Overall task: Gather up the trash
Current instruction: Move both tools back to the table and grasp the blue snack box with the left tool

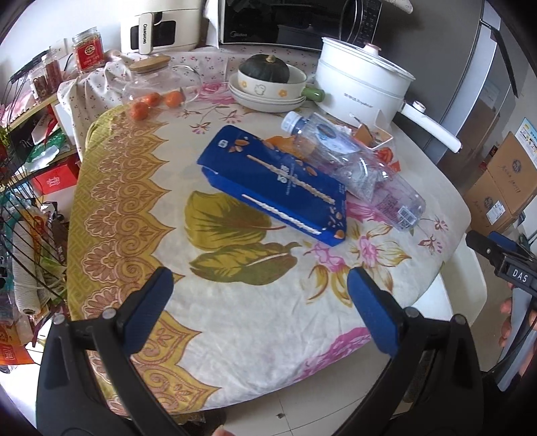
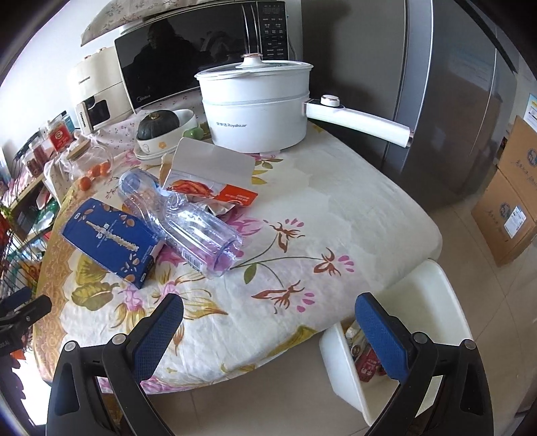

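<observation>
In the lower part of the left wrist view the left hand-held gripper [image 1: 260, 291] has its blue-padded fingers spread wide with nothing between them, hovering over the near edge of the desk [image 1: 255, 335], which is covered by a flowered cloth. In the lower part of the right wrist view the right hand-held gripper [image 2: 268, 315] is equally wide apart and empty, above the desk's near right corner, with its right finger over a white trash bin [image 2: 345, 369] that stands on the floor just beside the desk and holds some wrappers. Further out, near the centre of the left view, a blue carton [image 1: 275, 181] lies flat on the cloth; a clear empty plastic bottle [image 1: 352, 164] lies on its side touching the carton's right edge, cap toward the upper part of the frame. Just behind the bottle sits an opened white and orange box [image 2: 214, 171] with its flap up. Beyond these, in the upper part of the frame, stand a white electric pot [image 1: 362, 84], a stack of bowls holding a dark green squash [image 1: 268, 67], three small oranges [image 1: 151, 102] beside a glass jar [image 1: 151, 77], and a microwave [image 1: 285, 20] at the back
</observation>
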